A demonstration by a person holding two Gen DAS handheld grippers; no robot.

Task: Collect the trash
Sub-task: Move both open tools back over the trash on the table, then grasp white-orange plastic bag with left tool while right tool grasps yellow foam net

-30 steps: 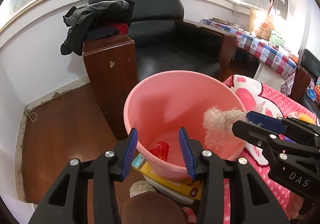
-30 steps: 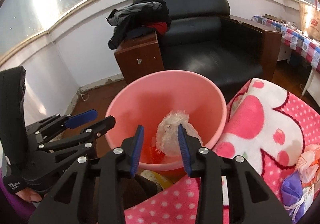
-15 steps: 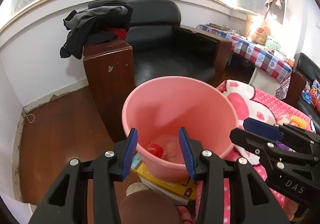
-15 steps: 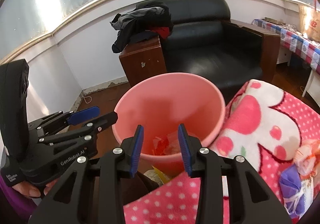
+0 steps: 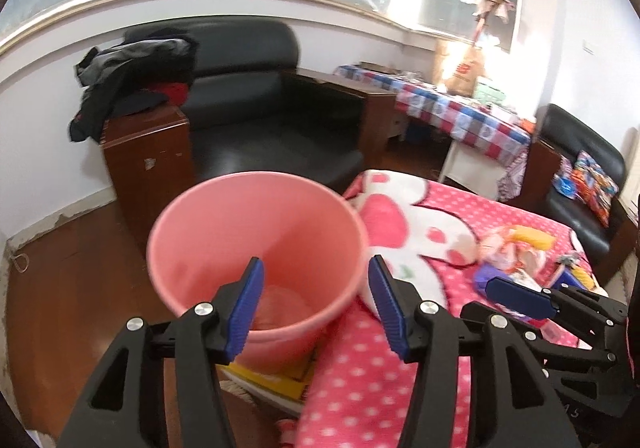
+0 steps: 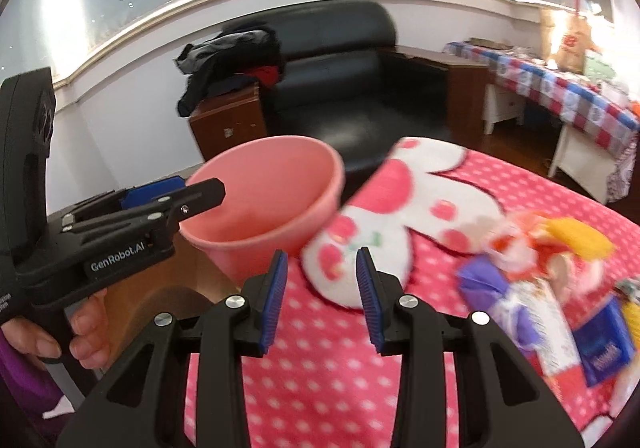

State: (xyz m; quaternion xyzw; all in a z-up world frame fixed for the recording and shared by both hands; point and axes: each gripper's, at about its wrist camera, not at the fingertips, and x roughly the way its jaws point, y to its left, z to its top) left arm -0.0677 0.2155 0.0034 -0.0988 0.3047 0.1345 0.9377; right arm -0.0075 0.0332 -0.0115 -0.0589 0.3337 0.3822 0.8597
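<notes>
- At the near edge of the pink polka-dot blanket (image 6: 400,388), the pink bucket (image 5: 256,248) stood just beside the covered surface, apparently so wrappers could be dropped straight in; pale crumpled trash already lay at its bottom.
- The bucket sat on a yellow box (image 5: 276,380), which seemed to raise its rim to about the blanket's height.
- The left gripper (image 5: 316,306) hung over the bucket's near rim with its jaws apart and nothing between them; they had just been opening wider, which reads as readiness for the next pick.
- The right gripper (image 6: 320,294) pointed at the blanket, its jaws partly apart and empty, nothing pressed by either pad.
- The remaining trash pile (image 6: 548,272), a blurred heap of purple, orange, yellow and blue wrappers, lay on the blanket to the right of the right gripper and well apart from the bucket.
- A hand (image 6: 76,332) gripped the left tool's handle in the right wrist view.
- My judgement: one piece was in, the pile was still to be cleared, and the right gripper was better placed to reach for it.
- Loose film wrappers could slip from a shallow pinch.
</notes>
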